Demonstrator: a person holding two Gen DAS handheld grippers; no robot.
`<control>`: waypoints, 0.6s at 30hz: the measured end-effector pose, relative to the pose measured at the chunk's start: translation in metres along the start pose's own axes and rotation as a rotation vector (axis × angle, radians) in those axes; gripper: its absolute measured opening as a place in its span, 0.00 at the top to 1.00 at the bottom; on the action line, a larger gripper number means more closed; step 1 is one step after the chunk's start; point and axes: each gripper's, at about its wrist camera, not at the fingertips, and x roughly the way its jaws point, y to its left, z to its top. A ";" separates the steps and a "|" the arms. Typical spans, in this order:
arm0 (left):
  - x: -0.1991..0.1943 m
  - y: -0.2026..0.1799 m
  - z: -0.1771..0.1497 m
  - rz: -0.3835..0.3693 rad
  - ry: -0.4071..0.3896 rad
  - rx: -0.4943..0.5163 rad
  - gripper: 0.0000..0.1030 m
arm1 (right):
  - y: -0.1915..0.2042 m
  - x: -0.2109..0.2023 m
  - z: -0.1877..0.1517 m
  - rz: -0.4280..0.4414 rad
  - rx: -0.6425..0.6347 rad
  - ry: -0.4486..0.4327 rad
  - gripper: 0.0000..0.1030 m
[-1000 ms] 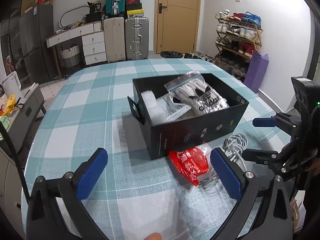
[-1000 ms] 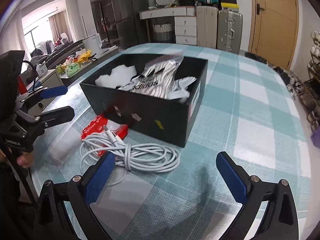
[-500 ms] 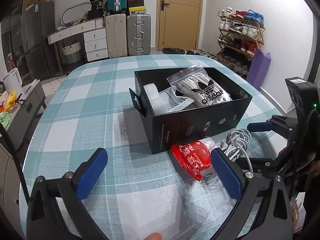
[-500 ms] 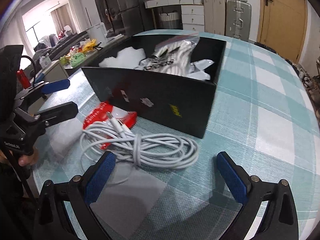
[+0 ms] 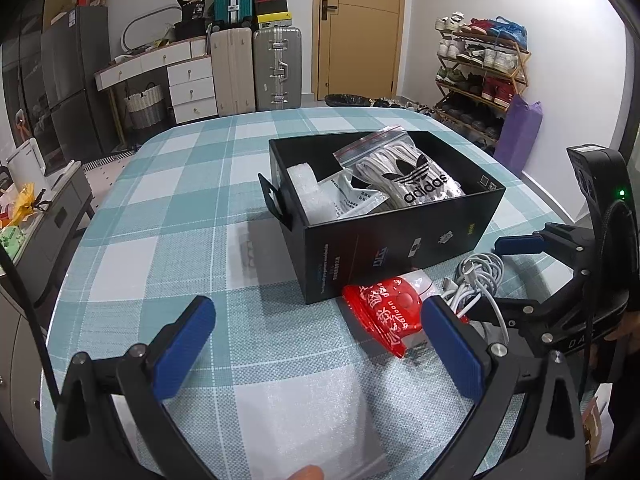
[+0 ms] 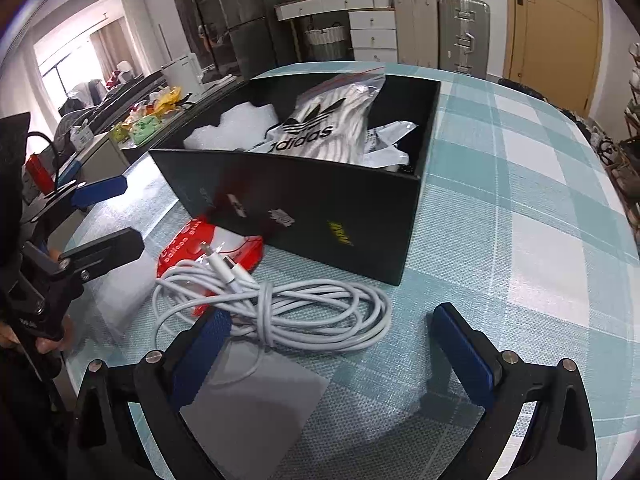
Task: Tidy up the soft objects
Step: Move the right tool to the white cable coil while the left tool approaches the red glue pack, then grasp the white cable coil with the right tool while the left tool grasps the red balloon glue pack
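A black open box (image 5: 400,248) (image 6: 320,208) stands on the checked tablecloth, holding a bagged adidas garment (image 5: 408,180) (image 6: 320,124), white foam (image 5: 306,188) and paper packets. Against its near wall lies a red plastic packet (image 5: 384,312) (image 6: 188,244). A coiled white cable (image 6: 288,304) (image 5: 476,280) rests beside and partly over the packet. My right gripper (image 6: 332,340) is open, low over the cable, its left pad at the coil's near edge. My left gripper (image 5: 316,340) is open above a white foam sheet (image 5: 304,412), its right pad beside the red packet.
A grey-white sheet (image 6: 256,400) lies under the right gripper. The round table (image 6: 520,240) drops off to the floor on all sides. Suitcases (image 5: 256,68), drawers and a shoe rack (image 5: 480,76) stand far behind. A fingertip (image 5: 304,472) shows at the bottom edge.
Both grippers moved forward and lower toward the box's near side. The cable and red packet loom larger; the right gripper's left pad now reaches the coil.
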 end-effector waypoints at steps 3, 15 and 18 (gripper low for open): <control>0.001 0.001 0.000 0.002 0.002 -0.004 0.00 | 0.000 0.002 0.002 -0.013 0.008 0.001 0.01; 0.000 0.000 -0.001 -0.001 0.002 -0.003 0.00 | 0.003 -0.003 -0.001 0.061 -0.021 -0.015 0.25; 0.000 0.000 0.000 -0.003 0.002 -0.007 0.00 | 0.003 -0.006 -0.002 0.064 -0.029 -0.009 0.25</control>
